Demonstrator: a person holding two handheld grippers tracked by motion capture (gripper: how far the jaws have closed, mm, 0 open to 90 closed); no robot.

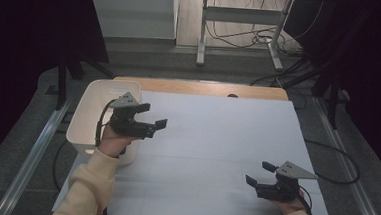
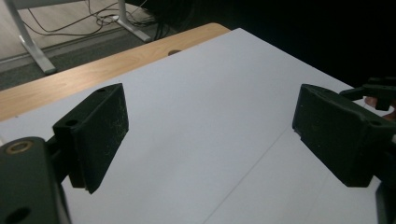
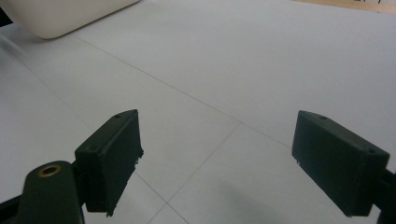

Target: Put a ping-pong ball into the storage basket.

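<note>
While no writing seems legible, both hand-held grippers, left (image 1: pixel 154 116) and right (image 1: pixel 260 174), gape released.

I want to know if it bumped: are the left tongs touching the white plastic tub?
Cannot tell. In the high view the left tongs overlap the white plastic tub near its right rim, so no gap or contact shows. The left gripper view shows open jaws over the white table sheet.

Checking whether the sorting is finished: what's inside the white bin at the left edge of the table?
The white bin shows bare pale wall and floor at its far side. The left gripper, jaws open and empty, and the hand cover its near part, so that stays unseen.
</note>
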